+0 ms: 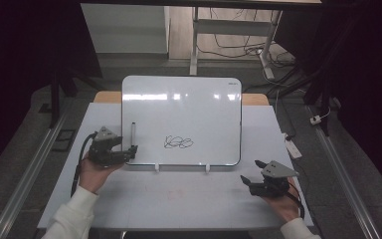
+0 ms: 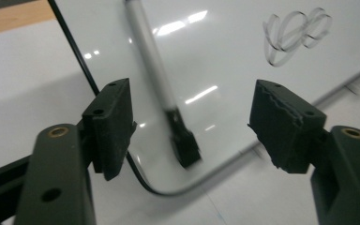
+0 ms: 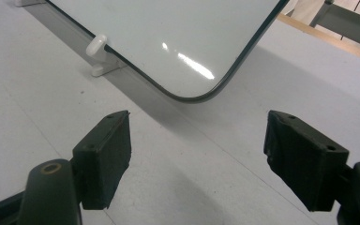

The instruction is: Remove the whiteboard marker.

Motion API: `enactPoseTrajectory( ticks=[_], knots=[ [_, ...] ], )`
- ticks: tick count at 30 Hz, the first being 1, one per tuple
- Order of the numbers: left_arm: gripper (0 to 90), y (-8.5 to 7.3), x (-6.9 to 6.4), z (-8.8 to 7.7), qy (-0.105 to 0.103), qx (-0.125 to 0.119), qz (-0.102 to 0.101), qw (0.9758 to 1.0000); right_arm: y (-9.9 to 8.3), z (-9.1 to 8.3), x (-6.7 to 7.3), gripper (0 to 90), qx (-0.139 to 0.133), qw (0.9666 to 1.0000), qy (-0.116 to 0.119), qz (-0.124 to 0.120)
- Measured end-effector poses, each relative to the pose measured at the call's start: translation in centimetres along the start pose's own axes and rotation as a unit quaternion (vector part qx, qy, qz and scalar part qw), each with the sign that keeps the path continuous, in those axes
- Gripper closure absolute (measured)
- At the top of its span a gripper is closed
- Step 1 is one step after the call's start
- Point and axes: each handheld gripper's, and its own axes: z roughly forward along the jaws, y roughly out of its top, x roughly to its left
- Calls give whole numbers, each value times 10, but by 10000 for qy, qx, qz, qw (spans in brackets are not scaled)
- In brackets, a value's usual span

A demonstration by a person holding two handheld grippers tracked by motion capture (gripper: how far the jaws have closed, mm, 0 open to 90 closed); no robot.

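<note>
A marker [image 1: 133,135] is seen lying on the whiteboard [image 1: 189,107] near its left edge, black cap end [image 2: 186,147] toward the near corner. The left gripper [image 1: 131,151] is held over that corner, jaws spread, the marker between them but untouched. A black scribble [image 1: 178,142] is noted (unreadable as words). The right gripper [image 1: 252,172] hovers spread over the table [image 1: 179,199]; two white clips [image 1: 156,167] edge the board.

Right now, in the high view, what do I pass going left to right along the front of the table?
left claw → marker → black scribble on the whiteboard → right claw
</note>
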Motion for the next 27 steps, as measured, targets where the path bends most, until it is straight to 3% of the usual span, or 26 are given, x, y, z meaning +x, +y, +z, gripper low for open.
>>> enactPoseTrajectory(
  ticks=[8, 14, 21, 25, 27],
  knots=[
    [463, 15, 0, 22, 283, 56, 124, 9995, 1, 0, 2, 231, -18, 10000, -36, -53],
    [577, 17, -2, 28, 528, 123, 180, 9984, 2, 0, 4, 231, -37, 9999, -88, -79],
    [712, 17, -4, 32, 607, 149, 184, 9979, 5, -2, 7, 235, -97, 9998, -142, -128],
    [807, 16, -6, 36, 317, 152, 119, 9993, 7, -2, 9, 237, -123, 9997, -149, -179],
    [818, 16, -11, 37, 436, 117, 259, 9986, 8, -2, 11, 244, -154, 9996, -150, -177]
  ],
)
